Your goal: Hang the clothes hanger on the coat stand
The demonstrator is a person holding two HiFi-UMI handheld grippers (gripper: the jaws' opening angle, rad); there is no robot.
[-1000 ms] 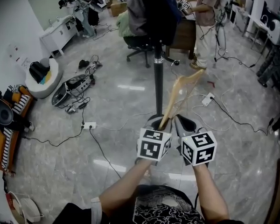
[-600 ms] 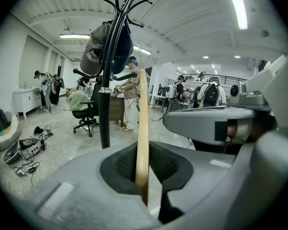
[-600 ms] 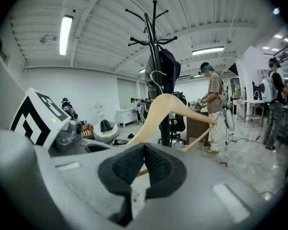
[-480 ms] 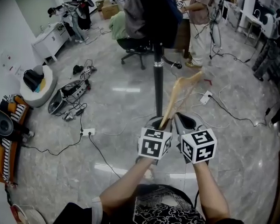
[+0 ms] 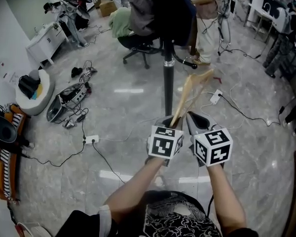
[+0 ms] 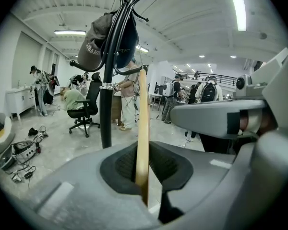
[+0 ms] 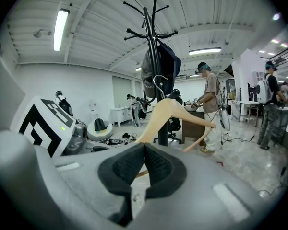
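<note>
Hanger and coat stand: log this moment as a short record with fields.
hanger: wooden, tilted up toward the stand, not yet hung
left gripper: shut on the hanger's lower end
right gripper: shut, nothing between its jaws, beside the hanger
coat stand: black pole just ahead
on the stand: dark clothing, a cap
</note>
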